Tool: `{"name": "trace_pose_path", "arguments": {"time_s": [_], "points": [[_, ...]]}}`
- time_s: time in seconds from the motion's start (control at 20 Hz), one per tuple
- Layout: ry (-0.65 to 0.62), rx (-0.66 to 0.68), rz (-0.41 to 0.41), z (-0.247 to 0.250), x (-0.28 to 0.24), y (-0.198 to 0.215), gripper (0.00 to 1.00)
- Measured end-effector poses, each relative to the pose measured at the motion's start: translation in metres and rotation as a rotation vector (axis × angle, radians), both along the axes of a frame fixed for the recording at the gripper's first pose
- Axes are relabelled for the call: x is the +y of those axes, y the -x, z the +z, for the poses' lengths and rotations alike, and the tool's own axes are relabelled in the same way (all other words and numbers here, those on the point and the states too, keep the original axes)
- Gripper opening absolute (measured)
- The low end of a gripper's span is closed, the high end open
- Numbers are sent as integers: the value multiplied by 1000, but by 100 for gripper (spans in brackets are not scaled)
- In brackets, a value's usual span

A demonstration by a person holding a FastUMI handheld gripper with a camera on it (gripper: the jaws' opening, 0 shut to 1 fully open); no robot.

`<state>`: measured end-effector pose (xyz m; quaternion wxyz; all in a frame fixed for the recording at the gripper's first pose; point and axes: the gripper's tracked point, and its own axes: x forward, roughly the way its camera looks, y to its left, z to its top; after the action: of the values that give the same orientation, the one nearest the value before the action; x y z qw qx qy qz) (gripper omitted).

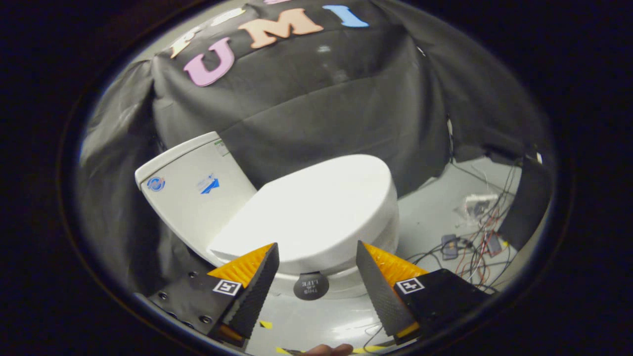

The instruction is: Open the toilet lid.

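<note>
A white toilet stands just ahead of my fingers, its lid (316, 207) lying flat and closed over the bowl. The white tank (193, 198) rises behind it, to the left, with small stickers on its face. My gripper (316, 254) is open, its two fingertips spread wide in front of the lid's near side edge, apart from it. Nothing is held between the fingers. A round dark disc (310, 286) sits on the bowl's side below the lid edge, between the fingers.
Black cloth (321, 109) hangs behind and around the toilet. On the grey floor (425, 217) to the right lie tangled wires and small devices (474, 242). A dark box (529, 198) stands at the far right. Yellow tape marks (266, 324) lie on the floor near the fingers.
</note>
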<state>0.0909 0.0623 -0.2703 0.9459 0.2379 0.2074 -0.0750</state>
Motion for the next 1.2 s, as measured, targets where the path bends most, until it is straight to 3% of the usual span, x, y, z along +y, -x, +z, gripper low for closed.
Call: {"name": "trace_pose_path", "arguments": {"time_s": [0.15, 0.4, 0.5, 0.65, 0.85, 1.15, 1.2], "points": [[-188, 23, -103, -22, -5, 15, 97], [-400, 48, -175, -59, 0, 16, 96], [-421, 53, -184, -66, 2, 20, 97], [-555, 66, -172, -73, 18, 13, 97], [-697, 36, -161, -66, 36, -8, 76], [-720, 71, -79, -66, 61, -11, 45], [-732, 55, -110, -68, 55, -11, 45]]}}
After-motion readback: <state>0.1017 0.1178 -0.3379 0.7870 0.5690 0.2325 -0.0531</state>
